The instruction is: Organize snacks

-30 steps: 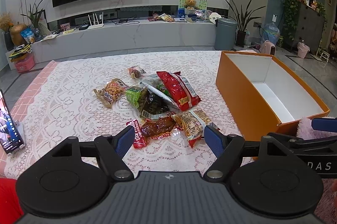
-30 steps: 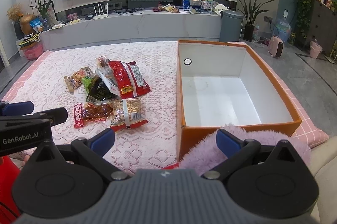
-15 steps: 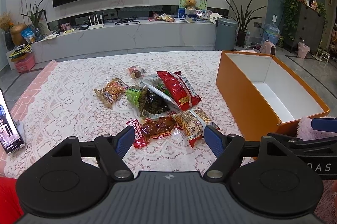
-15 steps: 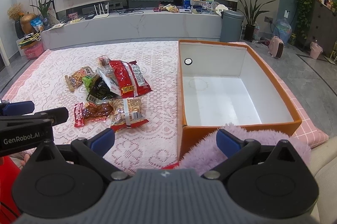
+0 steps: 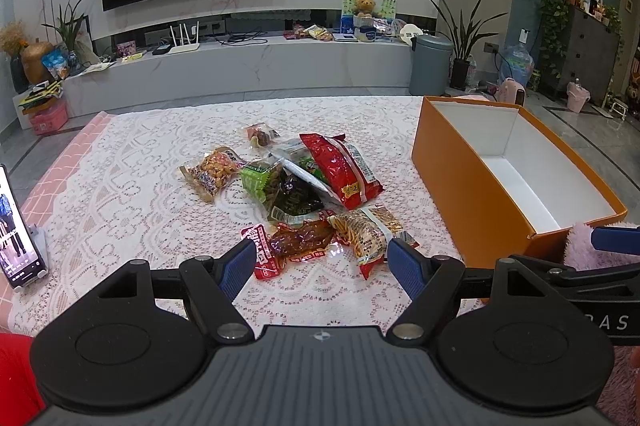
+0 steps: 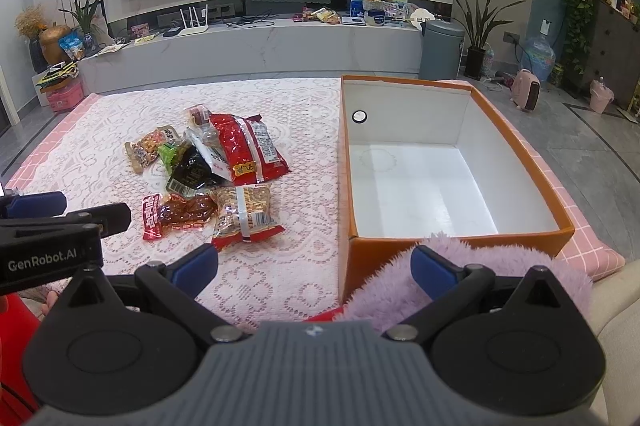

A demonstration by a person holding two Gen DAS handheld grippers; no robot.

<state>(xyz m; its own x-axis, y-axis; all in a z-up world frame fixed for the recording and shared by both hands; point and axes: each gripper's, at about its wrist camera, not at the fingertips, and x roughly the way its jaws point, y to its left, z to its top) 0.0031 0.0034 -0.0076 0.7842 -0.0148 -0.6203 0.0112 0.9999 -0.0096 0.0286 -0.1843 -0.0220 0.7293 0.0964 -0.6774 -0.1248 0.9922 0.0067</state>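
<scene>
My left claw (image 5: 322,262) and right claw (image 6: 314,266), both spread wide and empty, hover just short of the snack pile (image 5: 304,186), left of the orange box (image 6: 452,162).

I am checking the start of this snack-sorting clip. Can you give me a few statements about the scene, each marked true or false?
1. The orange cardboard box holds several snack packets. False: its white inside is bare.
2. The big red snack bag lies in the pile on the white lace tablecloth. True.
3. The left gripper grips a packet. False: its fingers are apart, holding nothing.
4. The right gripper is open. True.
5. A phone on a stand is lit. True.
</scene>
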